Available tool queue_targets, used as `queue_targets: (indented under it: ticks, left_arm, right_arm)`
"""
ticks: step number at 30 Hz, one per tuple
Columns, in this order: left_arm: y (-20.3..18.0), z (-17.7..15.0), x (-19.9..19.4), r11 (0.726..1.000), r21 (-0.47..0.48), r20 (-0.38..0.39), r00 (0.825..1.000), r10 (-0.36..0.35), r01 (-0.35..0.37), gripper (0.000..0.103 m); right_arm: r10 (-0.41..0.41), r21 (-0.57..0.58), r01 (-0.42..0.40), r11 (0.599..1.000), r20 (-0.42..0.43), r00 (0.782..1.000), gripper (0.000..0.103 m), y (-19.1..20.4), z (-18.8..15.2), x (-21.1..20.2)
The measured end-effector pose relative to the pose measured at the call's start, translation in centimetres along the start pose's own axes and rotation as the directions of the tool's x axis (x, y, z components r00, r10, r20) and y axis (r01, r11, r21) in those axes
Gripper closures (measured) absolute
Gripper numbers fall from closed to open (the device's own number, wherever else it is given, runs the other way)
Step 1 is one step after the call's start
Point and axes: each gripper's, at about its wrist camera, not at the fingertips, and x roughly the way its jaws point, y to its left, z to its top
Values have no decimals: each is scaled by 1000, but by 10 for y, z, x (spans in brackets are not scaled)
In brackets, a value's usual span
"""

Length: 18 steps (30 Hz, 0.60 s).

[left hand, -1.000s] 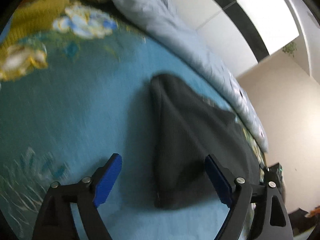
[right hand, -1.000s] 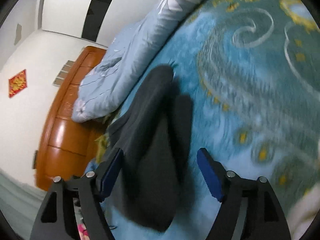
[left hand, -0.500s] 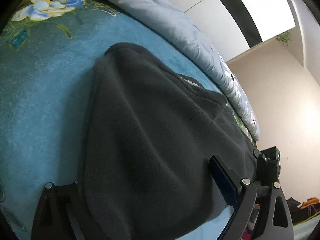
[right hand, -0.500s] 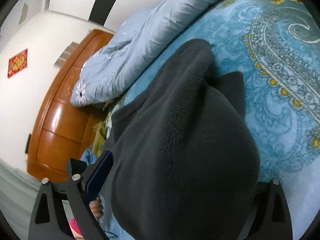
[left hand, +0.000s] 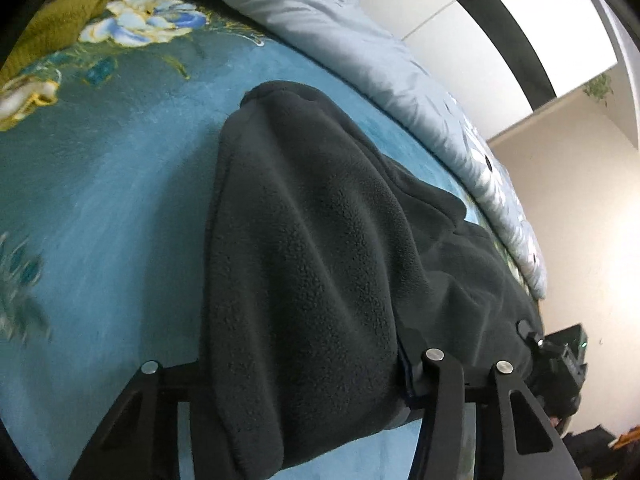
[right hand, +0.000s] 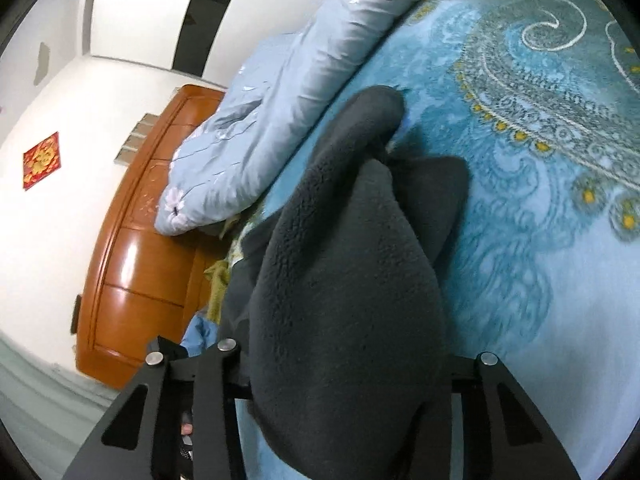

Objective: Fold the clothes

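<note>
Fleece garment (left hand: 304, 264), dark grey, lies on the teal patterned bedspread (left hand: 100, 200), with its near end bunched across both our tools. In the left wrist view the left gripper (left hand: 288, 376) has the cloth heaped between its fingers; the pads are buried, so we cannot tell whether they are clamped on it or only standing under it. Same for the right gripper (right hand: 352, 372): fleece fills the gap and hides the fingertips, closure unreadable.

Key relation: the garment's long axis runs straight ahead from both grippers, away from us toward the pale blue duvet (left hand: 360, 52) along the far side of the bed. The far end tapers to a rounded tip resting on the bedspread just short of the duvet. Neither hand is clearly nearer; each sits at the near edge, one on either side.

Pose: both grippers low, level with the bed, pointing forward along the cloth. Wooden headboard (right hand: 132, 240) is off to the right gripper's left.
</note>
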Motion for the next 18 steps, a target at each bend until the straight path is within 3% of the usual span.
queue_targets:
  ticks: [5, 11, 14, 18]
  left_arm:
    - [-4, -57, -44, 998, 57, -44, 999, -18, 21, 49]
    - [16, -138, -88, 990, 105, -87, 993, -84, 93, 49]
    - [25, -148, -83, 990, 109, -89, 993, -77, 86, 48]
    - [32, -151, -79, 991, 99, -66, 994, -89, 95, 43]
  right_arm:
    - [12, -43, -13, 999, -41, 999, 59, 13, -34, -33]
    - [36, -46, -42, 998, -121, 992, 59, 0, -115, -84]
    - [10, -46, -17, 999, -133, 991, 59, -12, -137, -90]
    - [17, -6, -18, 1000, -127, 992, 57, -26, -141, -86]
